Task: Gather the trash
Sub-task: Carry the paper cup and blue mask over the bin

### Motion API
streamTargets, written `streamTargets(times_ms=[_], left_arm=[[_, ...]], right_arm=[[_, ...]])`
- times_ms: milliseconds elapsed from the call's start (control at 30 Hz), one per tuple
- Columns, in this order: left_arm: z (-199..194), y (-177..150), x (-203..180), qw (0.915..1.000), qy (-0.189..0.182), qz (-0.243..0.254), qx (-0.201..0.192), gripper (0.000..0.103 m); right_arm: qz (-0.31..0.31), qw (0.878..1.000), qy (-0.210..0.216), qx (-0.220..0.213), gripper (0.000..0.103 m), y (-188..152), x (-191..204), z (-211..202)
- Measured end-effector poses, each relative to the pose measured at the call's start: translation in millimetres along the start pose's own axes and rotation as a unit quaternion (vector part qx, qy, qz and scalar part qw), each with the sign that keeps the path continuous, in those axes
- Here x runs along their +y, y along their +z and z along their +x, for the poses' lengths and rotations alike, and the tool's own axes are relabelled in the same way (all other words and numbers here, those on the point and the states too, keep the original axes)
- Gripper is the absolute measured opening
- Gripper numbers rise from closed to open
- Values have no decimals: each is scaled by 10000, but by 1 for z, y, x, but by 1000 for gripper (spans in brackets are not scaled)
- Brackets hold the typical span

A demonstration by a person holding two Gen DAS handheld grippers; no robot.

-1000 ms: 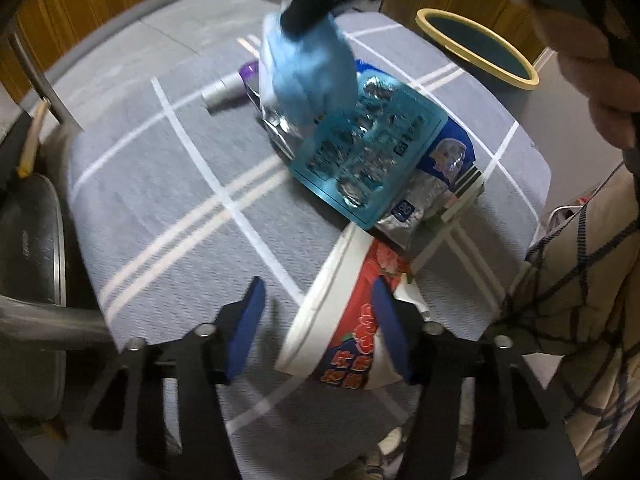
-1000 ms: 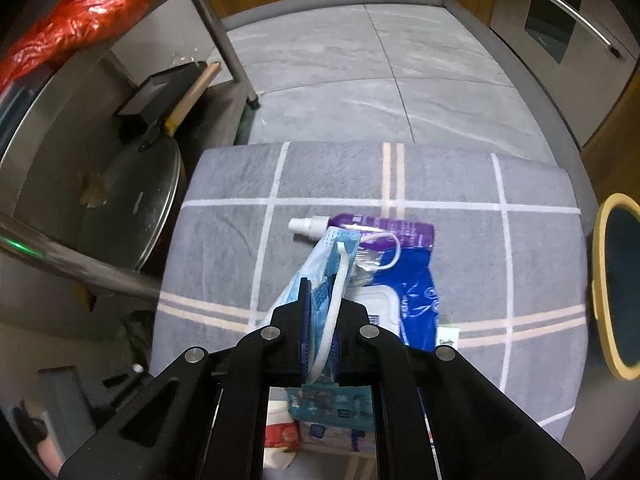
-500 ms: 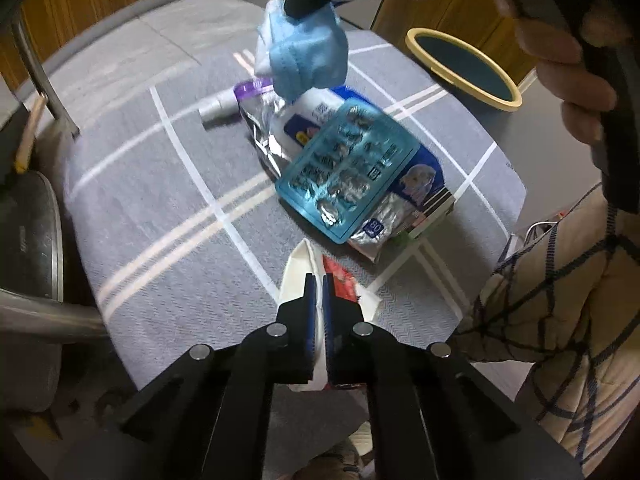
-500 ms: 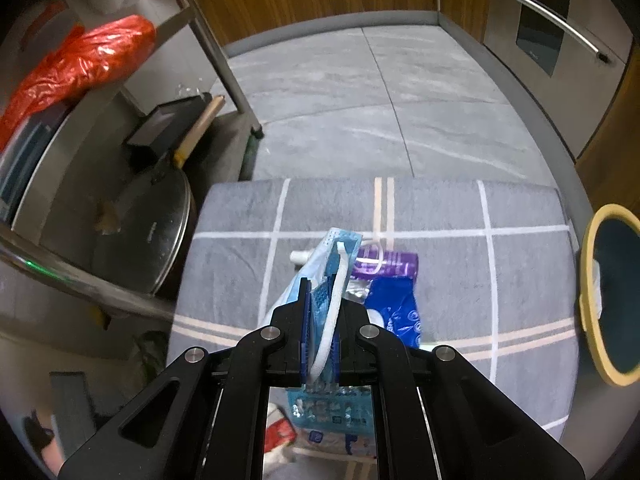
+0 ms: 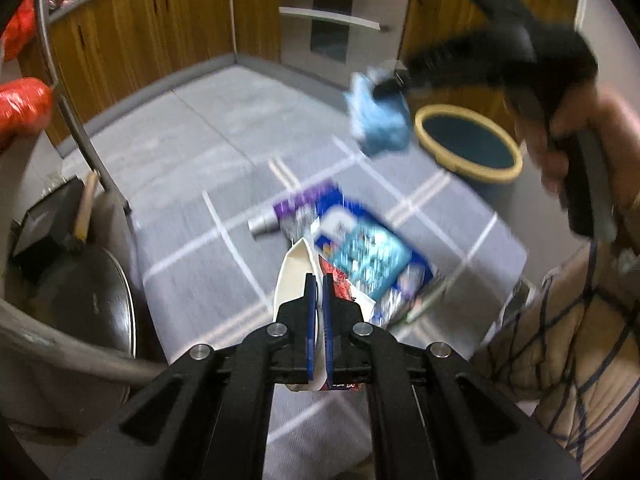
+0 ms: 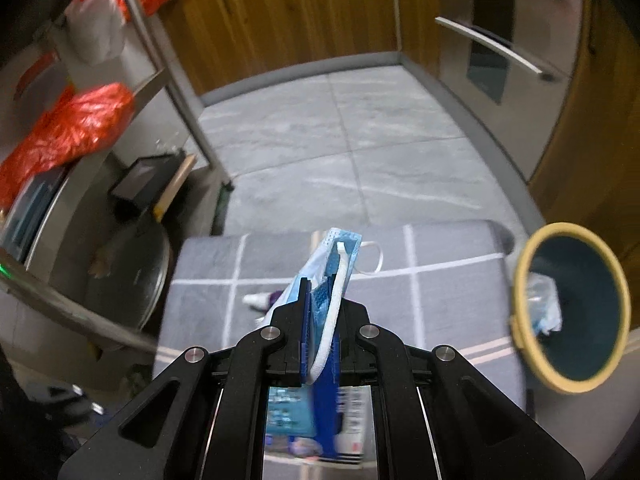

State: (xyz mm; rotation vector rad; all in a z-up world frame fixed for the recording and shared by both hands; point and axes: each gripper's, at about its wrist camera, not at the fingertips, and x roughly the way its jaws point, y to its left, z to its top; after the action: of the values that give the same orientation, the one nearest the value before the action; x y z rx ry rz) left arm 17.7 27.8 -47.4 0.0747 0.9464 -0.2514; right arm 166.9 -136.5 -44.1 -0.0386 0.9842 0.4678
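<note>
1. A gray tabletop [image 5: 192, 264] with white lines is sitting in a room with a gray tile floor [image 6: 360, 152] and brown wood cabinets [image 6: 280, 28].
2. A round bin [image 6: 524, 312] with a yellow rim is standing just beside the tabletop's right edge, and some crumpled clear trash [image 6: 544, 304] is lying inside it.
3. A metal rack [image 6: 168, 80] is standing on the left, and red plastic bags [image 6: 68, 136] are lying on it.
4. A person's hand [image 5: 560, 128] is holding the right claw's handle, and a checked sleeve [image 5: 568, 320] is showing below it.
5. A blue wipes pack [image 5: 400, 240] is lying on the tabletop with a teal pill sheet [image 5: 368, 256] on top of it.
6. A purple tube [image 5: 296, 208] with a white cap is lying just beside the pack.
7. The left claw [image 5: 318, 280] is clenching a squashed paper cup [image 5: 296, 276], white with red marks, and is holding it up above the tabletop.
8. The right claw [image 6: 320, 292] is clenching a blue face mask [image 6: 336, 256], and is holding it in the air above the tabletop, near the bin.
9. The mask's white ear loop [image 6: 374, 260] is hanging out to the side.
</note>
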Motion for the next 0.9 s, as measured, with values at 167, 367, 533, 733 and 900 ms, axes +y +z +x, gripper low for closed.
streamTargets(times_ms=[167,367,533,733,900], left_arm=[[-4,33,-14,9990,-8,-1,-456,3],[7,68,-46,9970,-206,76,-736,3],[26,106,-80,9952,-386,310,-848,3],[53,146,-122,9916,-673,576,-940,3],[87,167,-155,9898,-802,793,-866,3]], right_arm=[[189,9993,-263,-167,9,2,-44,-18],[287,9973,-599,-311,9,0,-94,-36],[509,9932,-982,-368,9,-2,-150,-46],[888,9886,-1179,-298,9,-6,-204,-46],[1112,9857,-1226,-327,9,-3,-227,-48]])
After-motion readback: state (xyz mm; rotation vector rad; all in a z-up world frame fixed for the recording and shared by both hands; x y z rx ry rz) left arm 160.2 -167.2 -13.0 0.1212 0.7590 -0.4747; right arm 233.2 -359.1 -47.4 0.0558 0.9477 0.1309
